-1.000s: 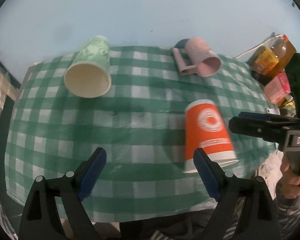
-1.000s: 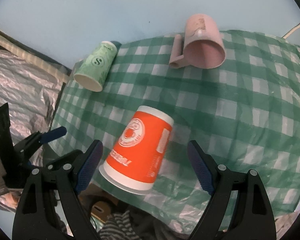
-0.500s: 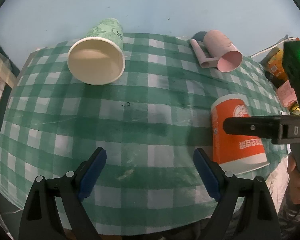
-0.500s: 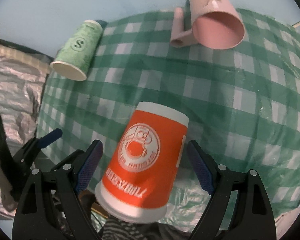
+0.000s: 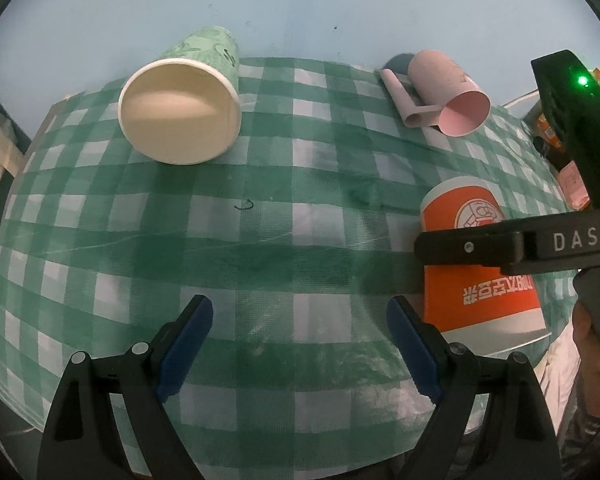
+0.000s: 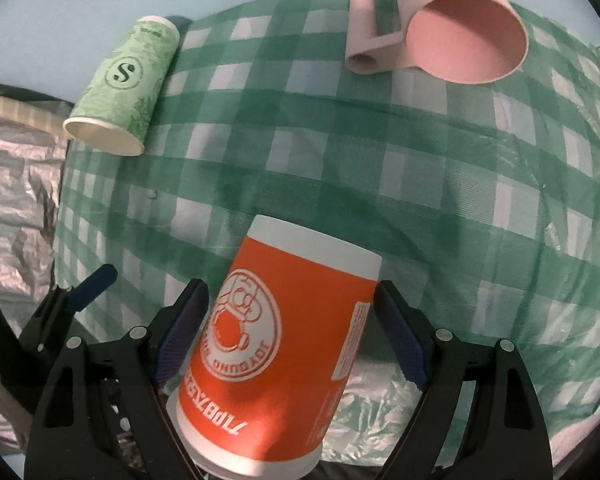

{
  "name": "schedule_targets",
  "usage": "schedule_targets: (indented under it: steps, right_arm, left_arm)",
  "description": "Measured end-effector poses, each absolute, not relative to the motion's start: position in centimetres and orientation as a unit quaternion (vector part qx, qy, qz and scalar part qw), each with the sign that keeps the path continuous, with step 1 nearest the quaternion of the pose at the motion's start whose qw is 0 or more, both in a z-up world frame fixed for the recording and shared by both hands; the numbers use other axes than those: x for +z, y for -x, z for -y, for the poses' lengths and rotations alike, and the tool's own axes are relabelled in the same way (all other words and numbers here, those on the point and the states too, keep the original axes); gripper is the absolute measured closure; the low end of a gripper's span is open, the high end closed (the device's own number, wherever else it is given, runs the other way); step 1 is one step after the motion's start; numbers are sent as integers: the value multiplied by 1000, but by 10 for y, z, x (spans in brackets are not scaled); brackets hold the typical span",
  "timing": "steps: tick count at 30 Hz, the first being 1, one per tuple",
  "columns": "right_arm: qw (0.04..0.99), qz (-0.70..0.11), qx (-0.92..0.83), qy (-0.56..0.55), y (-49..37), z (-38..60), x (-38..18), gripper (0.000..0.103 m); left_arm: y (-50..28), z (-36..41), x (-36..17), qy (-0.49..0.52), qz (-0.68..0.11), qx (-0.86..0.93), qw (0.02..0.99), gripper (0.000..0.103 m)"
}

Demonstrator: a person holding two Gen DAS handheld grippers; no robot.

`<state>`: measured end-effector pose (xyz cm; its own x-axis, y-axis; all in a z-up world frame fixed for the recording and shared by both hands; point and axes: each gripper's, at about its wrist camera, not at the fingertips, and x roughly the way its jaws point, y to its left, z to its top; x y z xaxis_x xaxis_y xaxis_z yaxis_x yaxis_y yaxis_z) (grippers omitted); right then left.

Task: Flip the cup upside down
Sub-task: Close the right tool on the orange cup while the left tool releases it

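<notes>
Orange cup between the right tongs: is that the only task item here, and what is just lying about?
Job in hand:
orange cup
right tongs, open around it

Lying about:
green paper cup, on its side
pink mug, on its side
left tongs, open, empty

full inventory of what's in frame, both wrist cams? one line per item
orange cup: 1, orange with white logo and white bands, upside down at the near table edge, between the right gripper's fingers
green cup: 1, pale green print, cream inside, on its side at the far left, mouth toward the left camera
pink mug: 1, pink with a handle, on its side at the far right
tablecloth: 1, green and white check, covers the table
silver foil sheet: 1, crinkled, left of the table
packaged items: several, orange and pink, far right edge, mostly hidden
left gripper: black, blue pads, open, over bare cloth
right gripper: black, blue pads, open, straddling the orange cup
</notes>
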<state>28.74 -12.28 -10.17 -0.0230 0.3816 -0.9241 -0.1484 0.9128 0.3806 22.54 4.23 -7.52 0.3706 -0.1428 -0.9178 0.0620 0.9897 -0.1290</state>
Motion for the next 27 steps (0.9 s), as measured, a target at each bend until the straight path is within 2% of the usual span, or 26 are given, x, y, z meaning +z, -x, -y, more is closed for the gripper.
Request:
schedule_targets:
  steps: [6, 16, 27]
  right_arm:
    - [695, -685, 194, -104, -288, 127, -102, 34]
    - [747, -618, 231, -78, -270, 133, -74, 34]
    - [837, -477, 263, -44, -224, 137, -28, 35]
  left_arm:
    - [-225, -48, -75, 42, -556, -59, 828, 13]
    - [-215, -49, -69, 58, -546, -68, 833, 13]
    - [-189, -53, -49, 97, -483, -64, 868, 13]
